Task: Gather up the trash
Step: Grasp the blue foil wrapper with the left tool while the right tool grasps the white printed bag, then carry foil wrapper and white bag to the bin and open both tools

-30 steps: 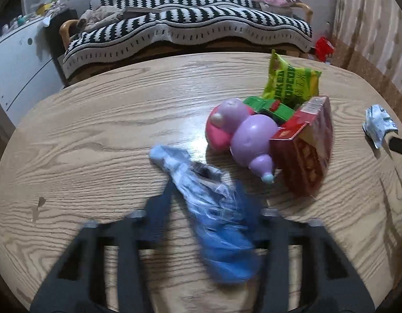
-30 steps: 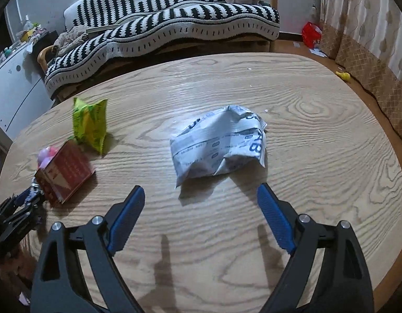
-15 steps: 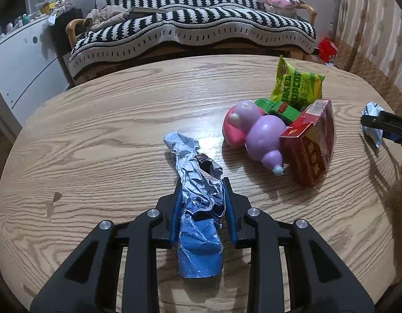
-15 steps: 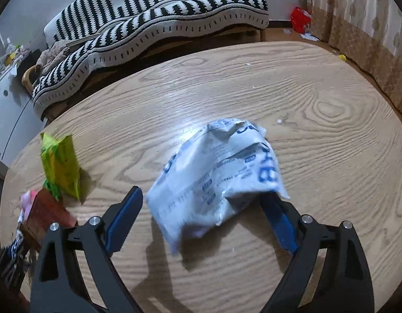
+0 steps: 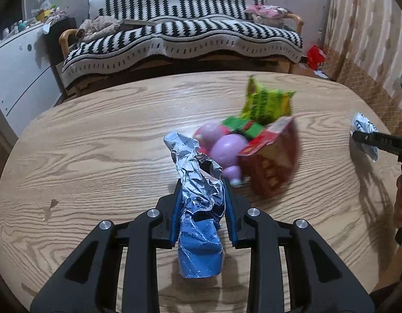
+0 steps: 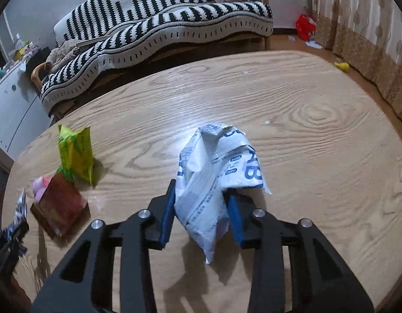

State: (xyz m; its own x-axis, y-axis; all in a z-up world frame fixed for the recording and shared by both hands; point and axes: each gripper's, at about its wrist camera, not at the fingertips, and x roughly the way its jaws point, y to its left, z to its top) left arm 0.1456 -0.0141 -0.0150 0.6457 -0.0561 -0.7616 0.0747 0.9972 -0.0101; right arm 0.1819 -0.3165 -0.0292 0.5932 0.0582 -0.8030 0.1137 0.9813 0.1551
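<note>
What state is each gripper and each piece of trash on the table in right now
Left gripper: shut on blue foil wrapper.
Right gripper: closing on white wrapper.
Green popcorn bag: upright on table.
Red carton: lying tilted, top open.
Pink toy: lying down.

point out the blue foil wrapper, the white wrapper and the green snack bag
blue foil wrapper (image 5: 198, 198), left wrist view, crumpled silver middle
white wrapper (image 6: 214, 172), right wrist view, printed middle
green snack bag (image 6: 77, 154), right wrist view, front face
</note>
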